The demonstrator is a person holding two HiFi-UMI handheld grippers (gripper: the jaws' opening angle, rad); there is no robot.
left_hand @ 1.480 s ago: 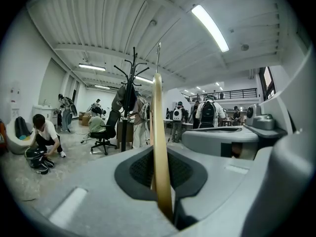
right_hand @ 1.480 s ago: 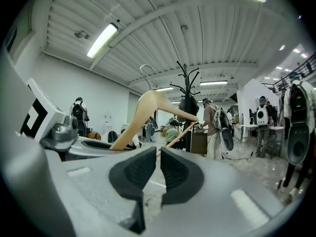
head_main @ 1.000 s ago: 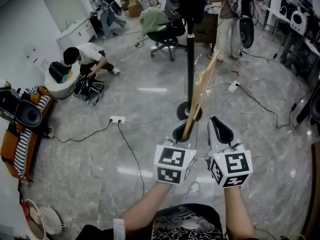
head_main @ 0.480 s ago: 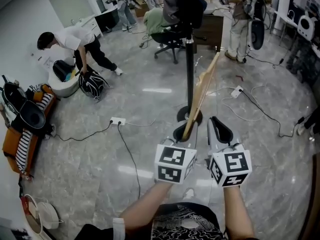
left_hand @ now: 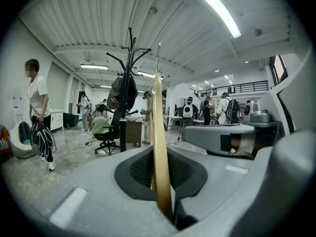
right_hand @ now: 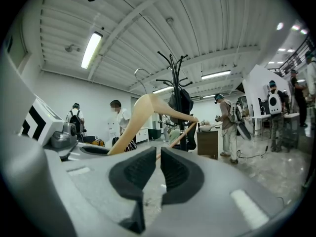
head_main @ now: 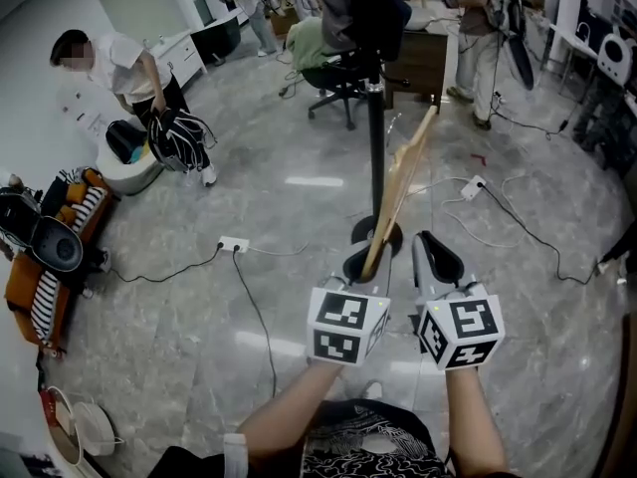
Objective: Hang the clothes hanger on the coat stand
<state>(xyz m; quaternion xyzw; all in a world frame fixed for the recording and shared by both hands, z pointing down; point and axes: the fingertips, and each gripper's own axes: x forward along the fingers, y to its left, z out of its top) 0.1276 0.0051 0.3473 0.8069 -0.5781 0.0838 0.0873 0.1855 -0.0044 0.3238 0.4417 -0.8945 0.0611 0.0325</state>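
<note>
A pale wooden clothes hanger [head_main: 398, 192] stands upright, its lower end pinched in my left gripper [head_main: 360, 265], which is shut on it. In the left gripper view the hanger [left_hand: 159, 132] shows edge-on with its metal hook [left_hand: 158, 56] on top. The black coat stand [head_main: 376, 137] rises just beyond it, with dark clothes [head_main: 366, 3] on its top and a round base [head_main: 374, 229] on the floor. My right gripper [head_main: 438, 257] is beside the left one, shut and empty. Its view shows the hanger [right_hand: 148, 107] to the left and the stand's hooks [right_hand: 174, 68] behind.
Cables and a white power strip [head_main: 233, 242] lie on the grey floor. An office chair [head_main: 338, 73] stands behind the stand. A person [head_main: 129, 68] holds a striped bag at the left, and others stand at the back. Orange seating [head_main: 35, 277] lines the left wall.
Both grippers and the hanger have stayed almost still. The person at the left has stood up from a crouch, lifting the striped bag.
</note>
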